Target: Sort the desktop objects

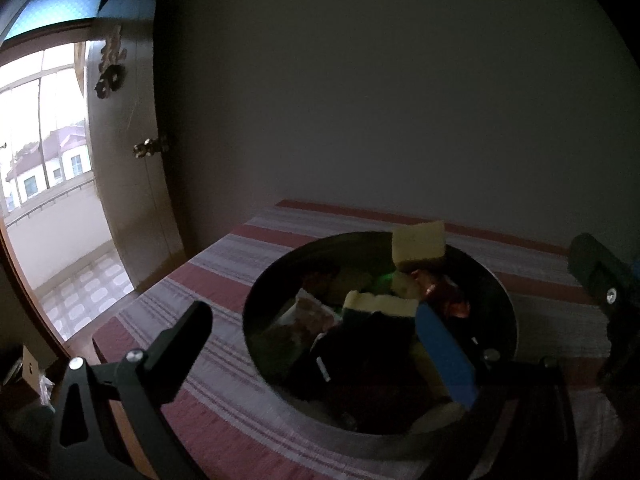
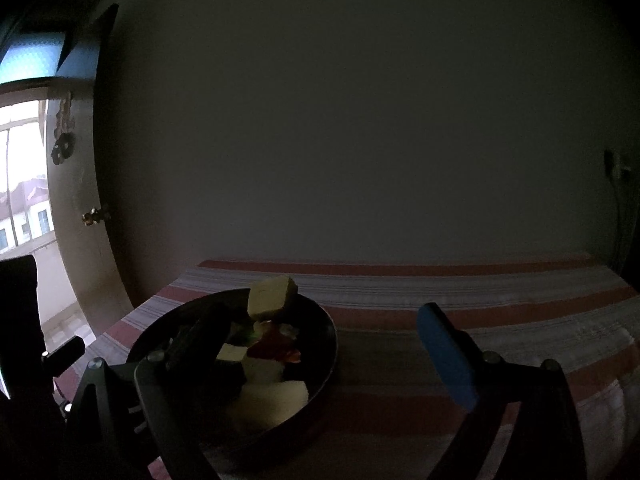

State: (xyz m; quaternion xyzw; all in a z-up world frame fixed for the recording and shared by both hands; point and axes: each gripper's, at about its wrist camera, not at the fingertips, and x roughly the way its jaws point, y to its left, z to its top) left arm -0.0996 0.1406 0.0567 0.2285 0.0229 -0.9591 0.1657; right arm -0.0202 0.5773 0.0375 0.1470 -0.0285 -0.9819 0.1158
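Note:
A black bowl (image 1: 250, 320) stands on the striped red and white tablecloth (image 1: 216, 268), heaped with small objects. A pale yellow sponge block (image 1: 418, 244) leans on its far rim, and more yellow, white and reddish pieces lie inside. My left gripper (image 1: 314, 312) is open; its blue-padded finger hangs over the bowl and its black finger is left of the rim. In the right wrist view the bowl (image 2: 329, 344) is at the lower left with the sponge block (image 2: 272, 296) on top. My right gripper (image 2: 322, 312) is open wide with nothing between its fingers, its left finger over the bowl.
The cloth (image 2: 480, 300) runs right to the wall. A door with a brass handle (image 1: 150, 146) stands open onto a bright balcony (image 1: 48, 200) left of the table. A plug and cable (image 2: 618, 172) hang on the wall at the far right. The scene is dim.

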